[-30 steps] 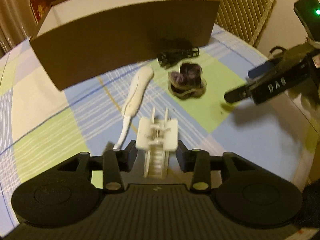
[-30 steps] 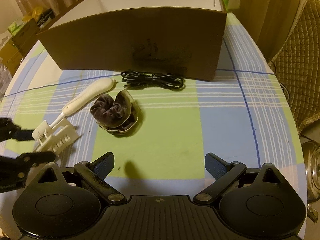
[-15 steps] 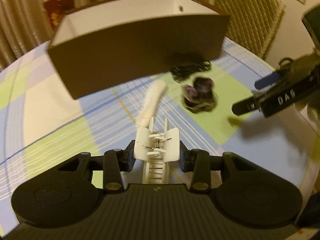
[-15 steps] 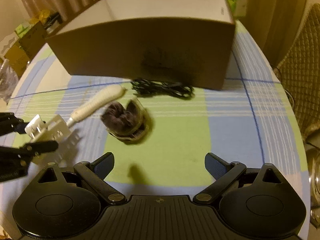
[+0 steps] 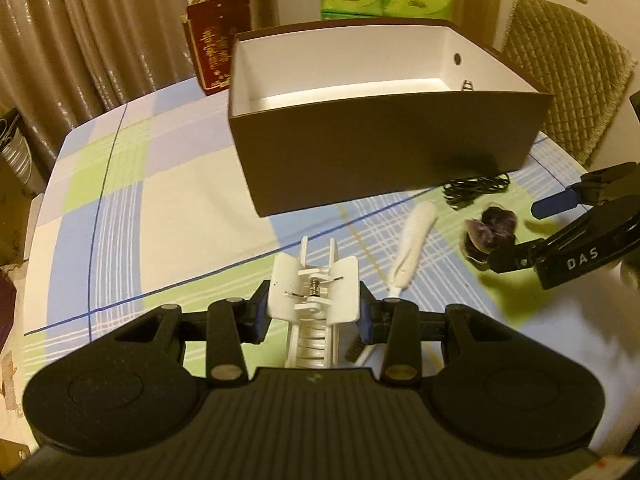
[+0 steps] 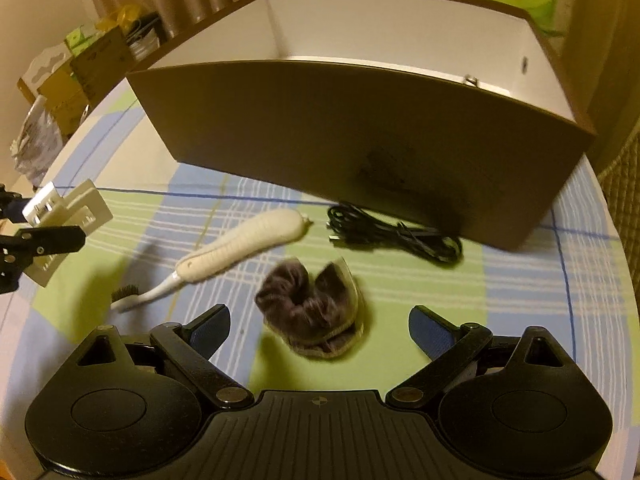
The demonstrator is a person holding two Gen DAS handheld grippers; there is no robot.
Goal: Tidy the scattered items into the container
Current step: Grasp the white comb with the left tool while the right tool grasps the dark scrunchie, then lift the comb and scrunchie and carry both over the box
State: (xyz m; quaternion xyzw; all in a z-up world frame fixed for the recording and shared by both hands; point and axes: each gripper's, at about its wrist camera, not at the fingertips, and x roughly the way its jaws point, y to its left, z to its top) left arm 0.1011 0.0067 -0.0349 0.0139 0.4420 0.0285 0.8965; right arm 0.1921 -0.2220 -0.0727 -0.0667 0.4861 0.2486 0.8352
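— Hair clip (image 5: pixel 314 300): where is it?
— Clamped between the jaws of the left gripper (image 5: pixel 313 313), lifted off the bench (image 5: pixel 180 184), with the brown container (image 5: pixel 384 148) ahead of them.
— And the right gripper (image 6: pixel 319 332)?
— Its jaws are spread wide, holding nothing. The purple scrunchie (image 6: pixel 310 312) lies between them on the cloth; the white brush (image 6: pixel 236 244) is ahead to their left, the black cable (image 6: pixel 394 234) ahead, beside the container's wall.

Box (image 6: pixel 360 140) at back of table (image 6: pixel 540 300); cable (image 6: pixel 396 234) just in front of it, brush (image 6: pixel 240 244) left of cable, scrunchie (image 6: pixel 312 312) in front of both, clip (image 5: pixel 314 292) off table in left gripper (image 5: pixel 312 314).
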